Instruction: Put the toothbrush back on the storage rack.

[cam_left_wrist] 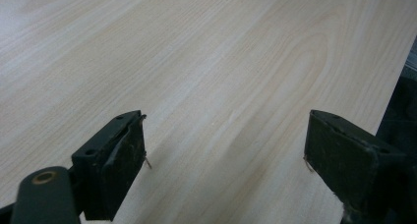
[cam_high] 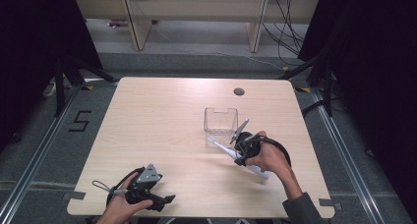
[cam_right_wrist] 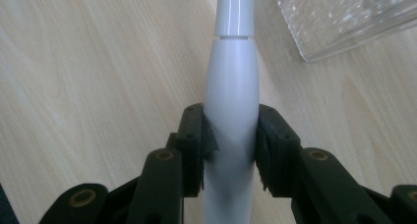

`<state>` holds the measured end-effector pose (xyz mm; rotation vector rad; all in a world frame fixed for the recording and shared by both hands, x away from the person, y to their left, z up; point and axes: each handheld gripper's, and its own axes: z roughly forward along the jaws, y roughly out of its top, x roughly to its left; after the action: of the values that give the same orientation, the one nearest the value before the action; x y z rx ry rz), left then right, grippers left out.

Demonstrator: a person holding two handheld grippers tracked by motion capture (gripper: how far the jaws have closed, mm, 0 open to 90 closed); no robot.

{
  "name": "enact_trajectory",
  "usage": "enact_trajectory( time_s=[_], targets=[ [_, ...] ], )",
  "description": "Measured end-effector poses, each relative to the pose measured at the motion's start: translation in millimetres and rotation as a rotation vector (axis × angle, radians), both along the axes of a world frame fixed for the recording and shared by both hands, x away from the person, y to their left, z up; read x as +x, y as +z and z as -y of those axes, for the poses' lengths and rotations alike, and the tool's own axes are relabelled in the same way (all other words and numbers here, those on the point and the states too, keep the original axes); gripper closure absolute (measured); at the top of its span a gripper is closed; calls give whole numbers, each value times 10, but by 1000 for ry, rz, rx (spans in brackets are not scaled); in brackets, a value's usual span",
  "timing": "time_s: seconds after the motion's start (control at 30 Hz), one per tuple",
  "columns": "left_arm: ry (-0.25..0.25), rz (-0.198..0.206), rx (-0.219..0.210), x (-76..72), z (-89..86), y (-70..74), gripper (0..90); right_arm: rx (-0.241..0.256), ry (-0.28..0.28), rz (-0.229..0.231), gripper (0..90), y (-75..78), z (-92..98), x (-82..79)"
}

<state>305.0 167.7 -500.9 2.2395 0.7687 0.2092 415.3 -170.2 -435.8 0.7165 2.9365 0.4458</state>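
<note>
White plastic, smooth and rounded: the electric toothbrush (cam_right_wrist: 231, 86) lies low over the wooden surface (cam_high: 162, 121) just in front of the clear plastic container (cam_high: 221, 120), its brush head pointing toward the container's near wall. The right hand-held gripper (cam_right_wrist: 231, 140) has its jaws closed on the thick part of the handle, the pads pressing in from both sides, while the tail of the handle sticks out behind the person's right hand (cam_high: 268, 157).

The grip sits on a tapering, glossy body, so the likeliest trouble is slip: if the toothbrush is tilted upright to go into the container, its weight may pivot it between the pads or let it slide through. The long neck also reaches well ahead of the jaws, so the head may strike the container's rim or wall and push the light, empty box across the surface, or tip it over. I cannot tell whether the toothbrush is touching the surface or held just clear of it.

The left hand-held gripper (cam_high: 164, 200) rests near the front left edge, well apart, jaws wide and holding nothing, too far off to steady the container.
</note>
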Motion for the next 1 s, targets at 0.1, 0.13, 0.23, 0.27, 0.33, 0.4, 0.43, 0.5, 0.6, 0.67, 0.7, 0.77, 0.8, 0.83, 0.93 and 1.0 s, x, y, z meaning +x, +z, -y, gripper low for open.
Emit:
enact_trajectory(
  time_s=[0.1,0.13,0.23,0.27,0.33,0.4,0.43,0.5,0.6,0.67,0.7,0.77,0.8,0.83,0.93,1.0],
  targets=[
    [0,-1,1,-1,1,0,149,57,-15,21,667,68,37,-12],
    [0,-1,0,0,0,0,149,67,-29,23,667,79,42,-20],
    [0,0,0,-1,0,1,149,112,-52,33,667,111,70,-21],
    [0,0,0,-1,-1,1,149,133,-43,56,667,117,85,-6],
    [-1,-1,1,0,0,0,149,151,-53,62,667,146,100,-14],
    [-1,-1,1,0,0,0,149,173,-33,78,667,165,122,-5],
    [0,0,-1,0,0,1,149,189,-39,85,667,180,132,-8],
    [2,0,-2,0,-1,2,149,208,-54,87,667,211,153,-18],
    [2,0,-1,0,0,1,149,236,-57,101,667,253,187,-17],
    [4,2,-2,0,-1,4,149,268,-52,120,667,266,221,0],
    [3,-5,-6,-3,-1,4,149,269,-53,124,667,276,238,5],
    [7,2,-1,2,-2,0,149,285,-76,136,667,281,266,15],
    [3,3,4,4,-4,0,149,299,-74,140,667,281,277,23],
    [3,2,3,3,-3,0,149,313,-104,128,667,295,294,11],
    [5,3,3,4,-4,2,149,336,-126,134,667,317,338,25],
    [4,3,4,4,-4,0,149,360,-152,145,667,318,375,44]
  ],
)
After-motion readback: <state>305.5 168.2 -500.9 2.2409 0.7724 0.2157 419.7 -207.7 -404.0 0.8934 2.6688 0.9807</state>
